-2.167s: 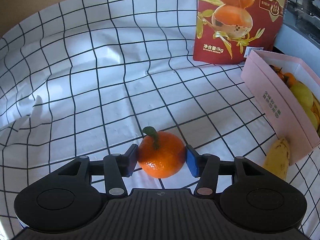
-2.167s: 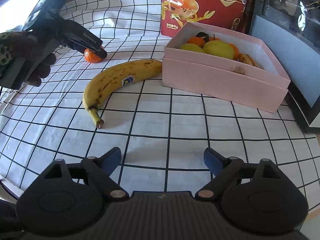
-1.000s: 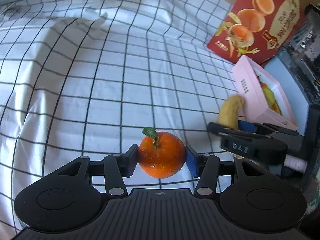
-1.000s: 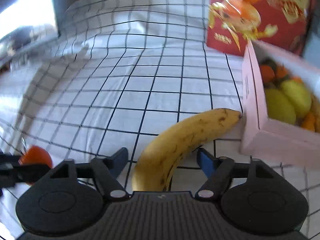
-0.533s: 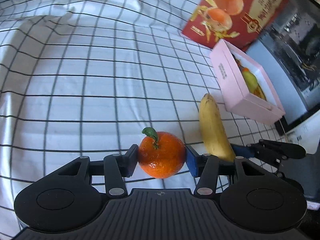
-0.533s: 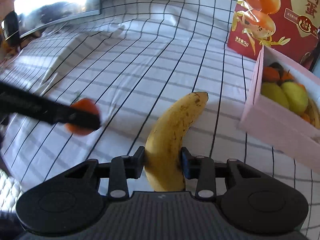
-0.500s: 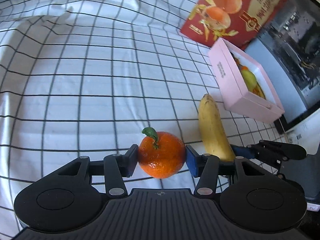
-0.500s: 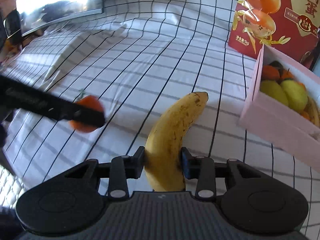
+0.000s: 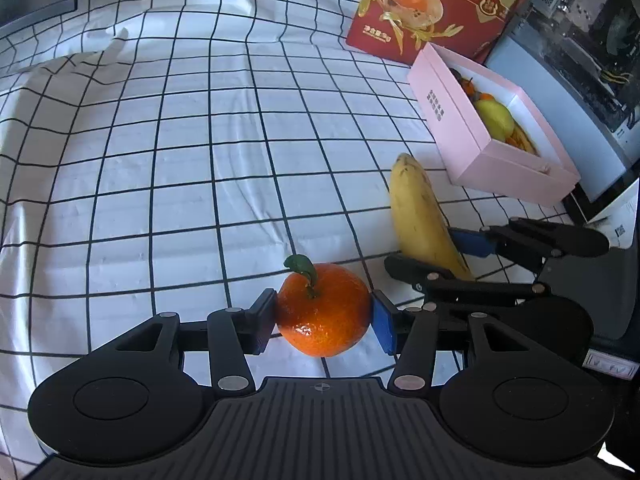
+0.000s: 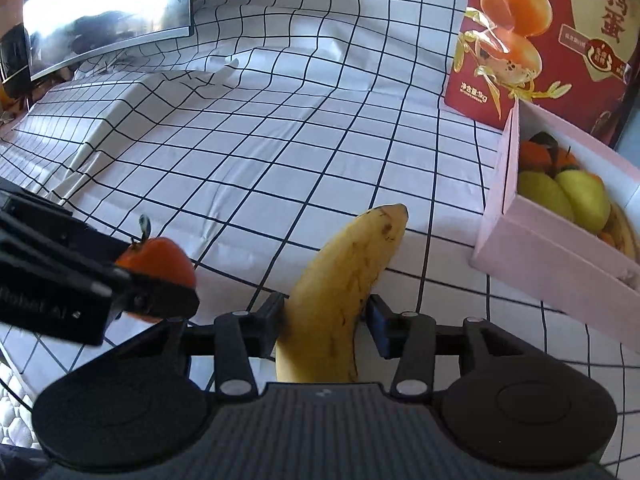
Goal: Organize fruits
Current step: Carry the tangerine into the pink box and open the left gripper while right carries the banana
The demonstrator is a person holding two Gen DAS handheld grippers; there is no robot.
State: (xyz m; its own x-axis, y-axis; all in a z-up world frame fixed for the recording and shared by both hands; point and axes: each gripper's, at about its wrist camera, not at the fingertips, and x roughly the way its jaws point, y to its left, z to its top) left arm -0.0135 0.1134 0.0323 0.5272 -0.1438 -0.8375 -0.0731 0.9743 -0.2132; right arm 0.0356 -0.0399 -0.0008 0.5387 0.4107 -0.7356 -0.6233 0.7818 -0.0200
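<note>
My left gripper [image 9: 323, 322] is shut on an orange mandarin [image 9: 324, 314] with a green leaf and holds it above the checked cloth. It also shows in the right wrist view [image 10: 156, 264] at the left. My right gripper [image 10: 326, 324] is shut on a yellow banana [image 10: 344, 292], which also shows in the left wrist view [image 9: 424, 216] to the right of the mandarin. A pink box [image 9: 452, 116] holding pears and mandarins stands at the right, beyond the banana's tip; it shows in the right wrist view [image 10: 552, 256] too.
A red egg carton box [image 9: 432, 4] stands behind the pink box. A monitor [image 10: 108, 12] stands at the far left of the cloth. A dark computer case [image 9: 592, 40] is on the right. The cloth [image 9: 200, 140] has folds at the far left.
The left gripper has turned and moved a little toward the pink box with the mandarin. The right gripper stays shut on the banana, lifted slightly; the box looks nearer.
</note>
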